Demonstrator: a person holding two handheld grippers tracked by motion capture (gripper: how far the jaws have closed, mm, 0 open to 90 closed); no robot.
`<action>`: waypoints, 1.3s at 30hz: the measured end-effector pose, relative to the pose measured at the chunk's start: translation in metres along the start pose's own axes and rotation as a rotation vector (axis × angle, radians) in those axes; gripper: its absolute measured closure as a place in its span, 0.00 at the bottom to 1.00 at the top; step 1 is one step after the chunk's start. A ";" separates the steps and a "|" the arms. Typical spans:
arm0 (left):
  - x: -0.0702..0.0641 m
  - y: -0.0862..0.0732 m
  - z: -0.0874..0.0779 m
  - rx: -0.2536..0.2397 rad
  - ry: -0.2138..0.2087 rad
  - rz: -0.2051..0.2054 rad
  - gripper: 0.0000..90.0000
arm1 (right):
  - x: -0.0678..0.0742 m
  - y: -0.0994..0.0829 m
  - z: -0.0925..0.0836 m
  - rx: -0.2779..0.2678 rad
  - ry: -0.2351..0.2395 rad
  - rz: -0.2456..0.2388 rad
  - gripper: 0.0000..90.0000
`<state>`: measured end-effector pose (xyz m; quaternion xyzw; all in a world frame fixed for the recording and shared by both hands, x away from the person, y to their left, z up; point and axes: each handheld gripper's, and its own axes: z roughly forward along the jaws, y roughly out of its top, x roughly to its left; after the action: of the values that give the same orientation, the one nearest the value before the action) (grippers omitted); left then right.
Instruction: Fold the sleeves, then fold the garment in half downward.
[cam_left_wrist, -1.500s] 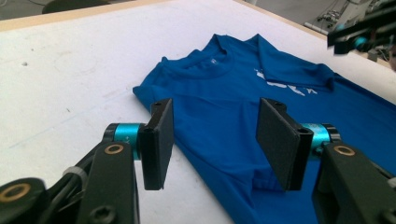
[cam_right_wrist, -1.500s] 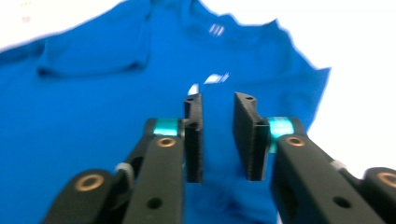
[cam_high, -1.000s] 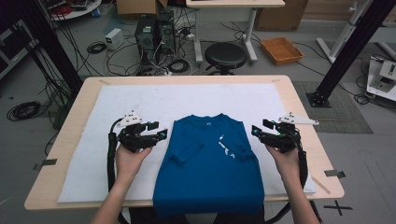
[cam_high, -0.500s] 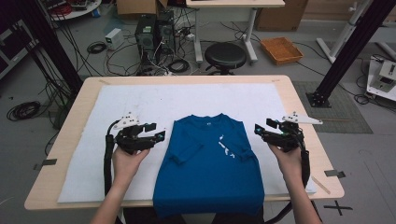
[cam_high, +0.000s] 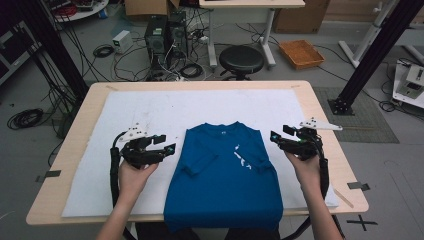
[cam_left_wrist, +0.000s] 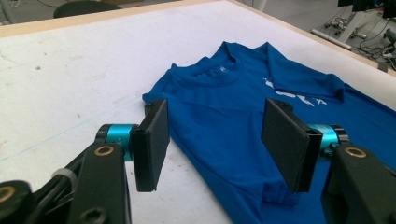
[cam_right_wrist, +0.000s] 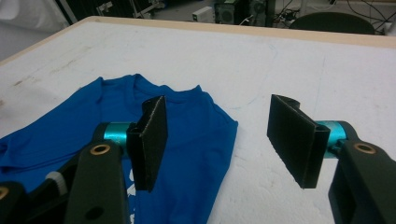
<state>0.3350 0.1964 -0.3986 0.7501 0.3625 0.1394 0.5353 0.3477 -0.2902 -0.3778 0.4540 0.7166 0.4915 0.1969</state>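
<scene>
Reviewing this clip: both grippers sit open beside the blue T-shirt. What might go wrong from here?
1. The sleeves of the blue T-shirt are already folded inward; a pinch by the left gripper at that edge may catch just one layer and undo the fold.
2. The hem hangs over the table's near edge, so pulling could slide the shirt off.
3. The right gripper could snag the white mat.

The blue T-shirt's (cam_high: 222, 180) hem hangs over the table's (cam_high: 320, 105) near edge, hidden.

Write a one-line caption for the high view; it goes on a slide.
Two open grippers, left and right, flank a blue T-shirt with both sleeves folded in.
</scene>
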 end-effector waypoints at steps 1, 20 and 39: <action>0.000 0.000 0.000 -0.003 0.000 0.000 0.47 | 0.001 0.000 0.000 0.000 0.002 0.000 0.42; 0.006 0.009 0.016 0.039 -0.015 -0.014 0.47 | -0.005 0.004 0.011 0.006 -0.021 0.001 0.43; 0.033 0.037 0.102 0.167 0.042 -0.087 0.50 | -0.016 0.011 0.076 0.104 -0.040 0.018 0.60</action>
<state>0.4337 0.1412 -0.4106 0.7725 0.4165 0.1008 0.4687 0.4162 -0.2625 -0.4038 0.4799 0.7329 0.4463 0.1827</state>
